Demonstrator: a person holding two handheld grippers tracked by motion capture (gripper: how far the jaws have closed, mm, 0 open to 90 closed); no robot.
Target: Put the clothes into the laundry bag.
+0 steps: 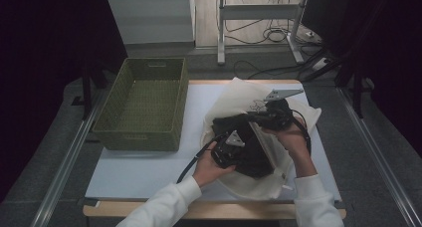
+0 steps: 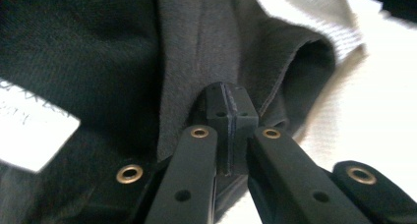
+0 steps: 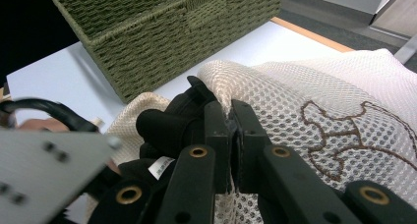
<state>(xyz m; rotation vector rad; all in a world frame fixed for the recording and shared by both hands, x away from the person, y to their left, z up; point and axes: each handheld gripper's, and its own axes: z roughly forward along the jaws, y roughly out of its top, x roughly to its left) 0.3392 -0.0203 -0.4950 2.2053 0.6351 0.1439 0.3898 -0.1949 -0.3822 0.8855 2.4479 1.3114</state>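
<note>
We clamp left claw [image 2: 228,130] on dark garment [image 2: 98,62] | right claw [image 3: 230,135] grips mesh bag [image 3: 319,96] rim | both on tabletop [image 1: 149,172]

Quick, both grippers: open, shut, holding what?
Left gripper: shut on the dark grey fabric garment.
Right gripper: shut on the edge of the cream mesh laundry bag.

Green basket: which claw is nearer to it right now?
Left. The left claw sits on the dark garment, just right of the green basket's near corner. The right claw grips the mesh bag farther right.
</note>
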